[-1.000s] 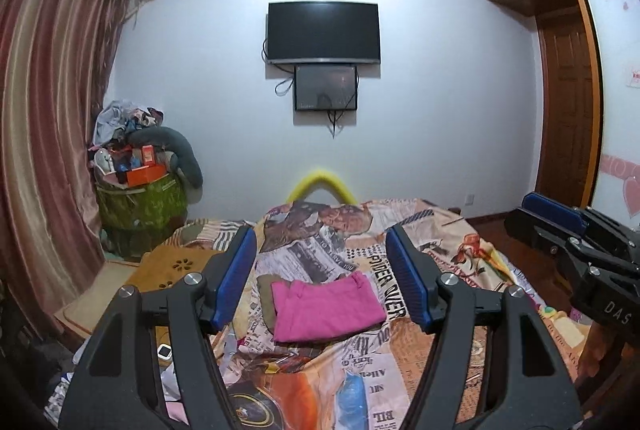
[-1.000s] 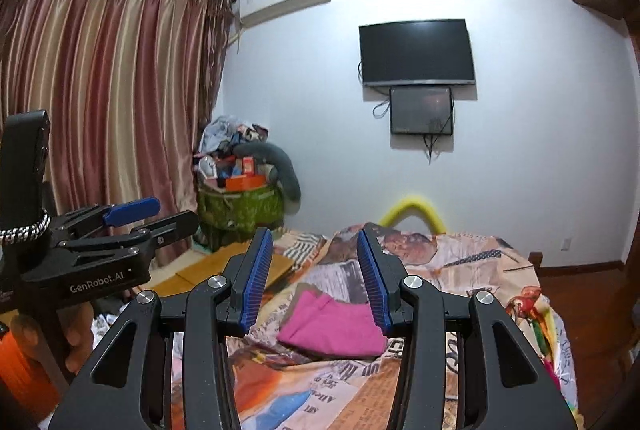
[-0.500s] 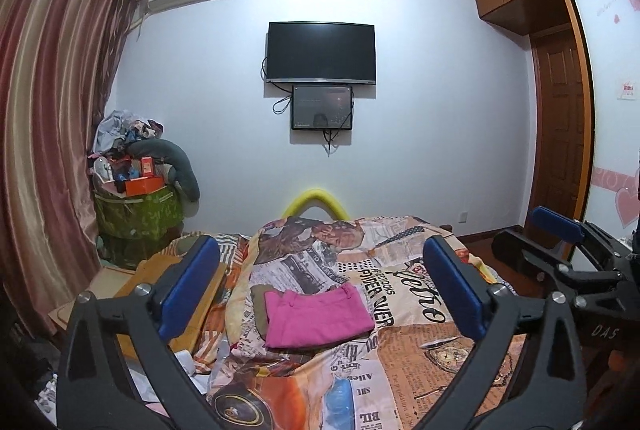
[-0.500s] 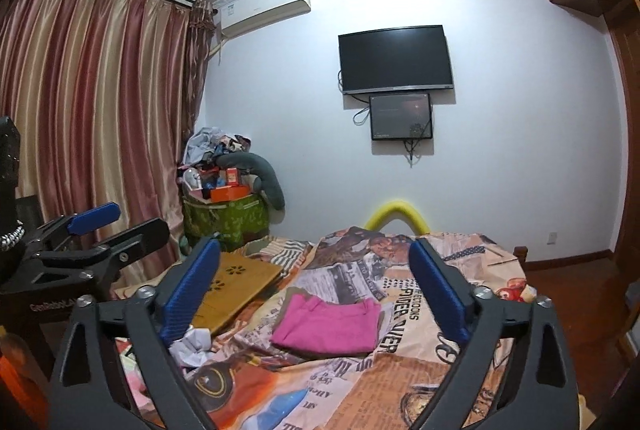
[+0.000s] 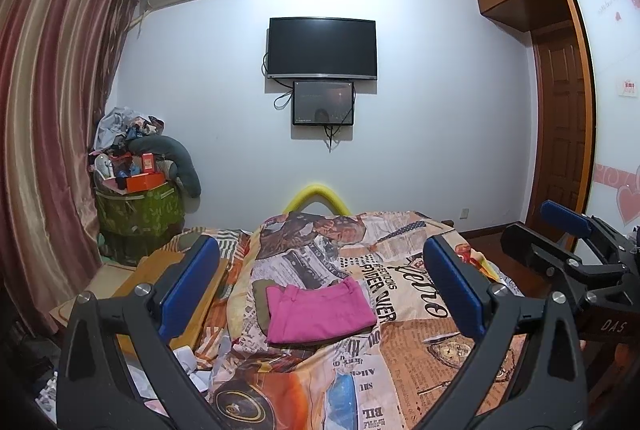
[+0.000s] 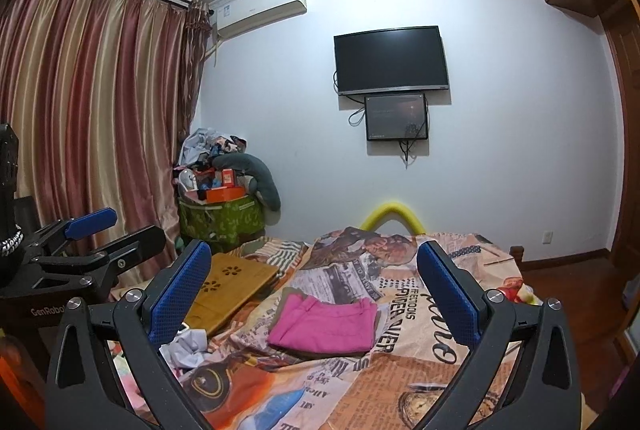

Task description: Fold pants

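1. On the bed with the newspaper-print bedspread the pink pants lie as a flat, compact rectangle, and an olive garment shows from under their left edge.

2. We hold both tools well back from the pants and above the near part of the bed. Our left gripper has its jaws spread fully wide, and nothing is between the blue pads.

3. Our right gripper is finishing its opening; its jaws are also wide, and it holds nothing. In the left view it appears at the right side.

4. We judge that the folding is finished or almost finished, because the pants already look like a tidy packet.

5. If one more fold is needed, we should come in low and level and take both corners of one edge together, each gripper on its own corner.

6. We should pinch only the pink layers and not the bedspread or the olive garment below.

7. We should lift little and lay the edge over slowly, so the layers do not slide apart.
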`<state>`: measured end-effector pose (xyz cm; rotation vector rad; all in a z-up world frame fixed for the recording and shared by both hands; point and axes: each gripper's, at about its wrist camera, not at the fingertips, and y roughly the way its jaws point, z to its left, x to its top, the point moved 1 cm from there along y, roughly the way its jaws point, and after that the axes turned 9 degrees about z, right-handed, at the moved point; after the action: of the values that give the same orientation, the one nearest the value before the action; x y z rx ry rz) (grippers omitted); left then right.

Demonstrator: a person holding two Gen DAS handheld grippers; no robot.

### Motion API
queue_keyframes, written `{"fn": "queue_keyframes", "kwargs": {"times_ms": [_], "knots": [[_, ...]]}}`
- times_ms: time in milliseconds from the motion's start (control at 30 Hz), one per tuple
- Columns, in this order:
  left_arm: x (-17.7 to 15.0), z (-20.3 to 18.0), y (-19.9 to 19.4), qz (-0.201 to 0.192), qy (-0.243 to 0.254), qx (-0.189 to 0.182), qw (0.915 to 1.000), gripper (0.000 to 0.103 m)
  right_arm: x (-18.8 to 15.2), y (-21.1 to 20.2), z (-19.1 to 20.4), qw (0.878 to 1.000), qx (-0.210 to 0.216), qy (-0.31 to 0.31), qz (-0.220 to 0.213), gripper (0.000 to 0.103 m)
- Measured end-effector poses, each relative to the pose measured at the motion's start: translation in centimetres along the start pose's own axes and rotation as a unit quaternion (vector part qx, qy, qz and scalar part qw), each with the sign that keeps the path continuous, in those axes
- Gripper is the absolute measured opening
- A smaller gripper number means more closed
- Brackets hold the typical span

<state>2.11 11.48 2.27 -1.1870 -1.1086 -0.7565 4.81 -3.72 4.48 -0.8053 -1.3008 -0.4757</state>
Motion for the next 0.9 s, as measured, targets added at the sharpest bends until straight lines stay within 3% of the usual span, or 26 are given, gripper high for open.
{"fn": "queue_keyframes", "kwargs": {"times_ms": [900], "knots": [[-0.18, 0.13, 0.31, 0.009, 0.006, -0.015, 0.9998, 0.103, 0.06, -0.35, 0.03, 1.000, 0.003, 0.006, 0.012, 0.102]]}}
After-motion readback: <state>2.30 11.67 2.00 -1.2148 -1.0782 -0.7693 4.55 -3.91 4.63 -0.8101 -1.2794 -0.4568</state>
